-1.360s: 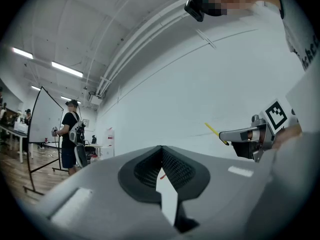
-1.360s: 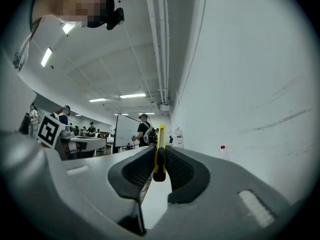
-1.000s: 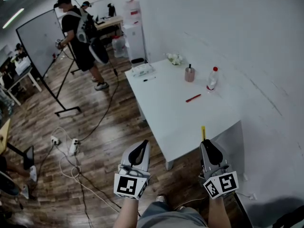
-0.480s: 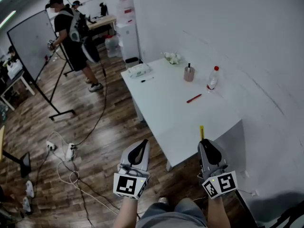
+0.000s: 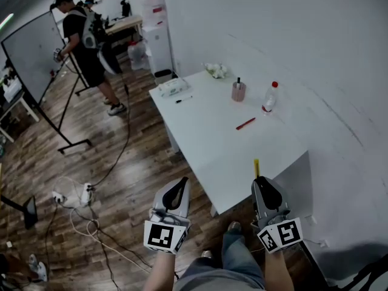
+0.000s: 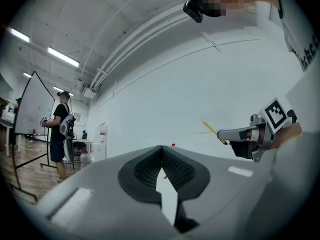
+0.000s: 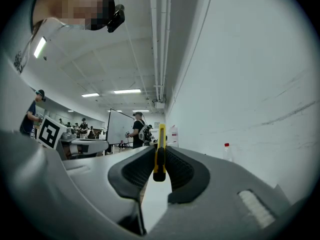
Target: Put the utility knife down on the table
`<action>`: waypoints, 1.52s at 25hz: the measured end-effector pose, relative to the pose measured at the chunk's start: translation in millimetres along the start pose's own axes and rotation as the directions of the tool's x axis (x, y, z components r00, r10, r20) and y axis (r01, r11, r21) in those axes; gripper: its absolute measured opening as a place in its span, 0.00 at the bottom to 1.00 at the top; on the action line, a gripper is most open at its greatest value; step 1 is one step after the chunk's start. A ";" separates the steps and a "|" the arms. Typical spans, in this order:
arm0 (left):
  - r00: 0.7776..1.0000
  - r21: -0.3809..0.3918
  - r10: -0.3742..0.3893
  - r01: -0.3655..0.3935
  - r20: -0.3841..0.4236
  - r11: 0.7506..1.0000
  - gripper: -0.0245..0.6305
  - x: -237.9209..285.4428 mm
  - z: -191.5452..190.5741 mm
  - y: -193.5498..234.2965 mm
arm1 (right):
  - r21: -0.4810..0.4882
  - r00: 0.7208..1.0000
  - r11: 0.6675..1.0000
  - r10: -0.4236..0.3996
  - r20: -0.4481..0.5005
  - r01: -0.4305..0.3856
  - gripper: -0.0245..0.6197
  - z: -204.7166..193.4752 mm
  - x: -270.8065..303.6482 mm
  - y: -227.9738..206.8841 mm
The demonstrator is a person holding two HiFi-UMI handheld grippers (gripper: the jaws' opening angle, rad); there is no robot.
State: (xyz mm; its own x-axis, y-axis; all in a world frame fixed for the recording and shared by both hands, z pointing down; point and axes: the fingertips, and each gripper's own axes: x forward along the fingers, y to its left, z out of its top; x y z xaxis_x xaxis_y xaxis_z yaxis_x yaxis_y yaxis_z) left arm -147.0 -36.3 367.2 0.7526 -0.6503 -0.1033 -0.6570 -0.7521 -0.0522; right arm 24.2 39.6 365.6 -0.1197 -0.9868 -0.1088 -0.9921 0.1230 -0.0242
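A slim yellow utility knife (image 5: 257, 168) sticks out forward from my right gripper (image 5: 262, 184), which is shut on it just off the near edge of the white table (image 5: 212, 138). In the right gripper view the knife (image 7: 160, 151) stands upright, pinched between the dark pads. My left gripper (image 5: 179, 190) is shut with nothing in it, held over the wooden floor to the left of the table's near corner. From the left gripper view, the right gripper (image 6: 225, 133) and the knife (image 6: 214, 131) show at the right.
On the table stand a pink cup (image 5: 238, 91), a red-capped bottle (image 5: 269, 99), a red pen (image 5: 245, 123), a black marker (image 5: 184, 99) and a white packet (image 5: 173, 87). A person (image 5: 85, 47) stands by a whiteboard (image 5: 33, 56). Cables (image 5: 91, 223) lie on the floor. A white wall runs along the right.
The view has shifted slightly, so the table and room slid up and left in the picture. Both grippers keep their places, and the knife stays gripped.
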 end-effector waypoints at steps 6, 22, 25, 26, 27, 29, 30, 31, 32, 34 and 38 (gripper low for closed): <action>1.000 0.007 0.012 -0.012 -0.001 1.000 0.06 22.1 -1.2 6.3 | 0.011 1.000 1.000 0.019 -0.004 -0.019 0.14 -4.1 22.2 -16.1; 0.997 0.009 0.080 -0.080 0.015 0.997 0.06 94.9 1.5 21.5 | 0.004 0.996 0.996 0.087 0.000 -0.087 0.14 2.1 87.2 -73.7; 0.995 0.009 0.094 -0.094 0.015 0.996 0.06 106.2 1.6 22.2 | 0.004 0.995 0.995 0.104 -0.002 -0.104 0.14 2.4 96.6 -83.1; 0.995 0.010 0.098 -0.098 0.015 0.995 0.06 109.8 1.7 22.2 | 0.005 0.994 0.994 0.108 -0.003 -0.108 0.14 2.5 99.4 -86.4; 0.995 0.011 0.103 -0.103 0.014 0.995 0.06 113.5 1.9 22.3 | 0.006 0.994 0.994 0.113 -0.003 -0.113 0.14 2.7 102.3 -89.9; 0.993 0.013 0.114 -0.114 0.012 0.993 0.06 121.0 2.2 22.8 | 0.009 0.993 0.992 0.122 -0.003 -0.122 0.14 3.2 108.6 -97.0; 0.993 0.014 0.119 -0.120 0.012 0.993 0.06 124.7 2.3 23.2 | 0.009 0.992 0.992 0.127 -0.003 -0.127 0.14 3.3 111.8 -100.6; 0.992 0.014 0.125 -0.125 0.013 0.992 0.06 128.2 2.4 23.5 | 0.010 0.991 0.991 0.132 -0.003 -0.132 0.14 3.4 114.9 -104.1; 0.991 0.015 0.131 -0.131 0.014 0.991 0.06 131.7 2.6 23.6 | 0.010 0.991 0.990 0.137 -0.002 -0.137 0.14 3.6 117.9 -107.5; 0.990 0.019 0.142 -0.142 0.017 0.990 0.06 138.1 3.7 23.6 | 0.011 0.989 0.989 0.149 0.001 -0.149 0.14 4.4 123.5 -113.8; 0.986 0.030 0.165 -0.165 0.019 0.986 0.06 149.8 6.8 24.2 | 0.016 0.985 0.985 0.174 0.006 -0.174 0.14 6.3 135.5 -124.9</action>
State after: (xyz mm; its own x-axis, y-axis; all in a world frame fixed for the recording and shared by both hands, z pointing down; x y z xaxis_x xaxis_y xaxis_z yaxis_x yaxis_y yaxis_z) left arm -50.4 -151.3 343.7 0.6333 -0.7630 -0.1293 -0.7732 -0.6309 -0.0639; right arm 132.1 -108.8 347.6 -0.2904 -0.9497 -0.1170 -0.9554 0.2946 -0.0208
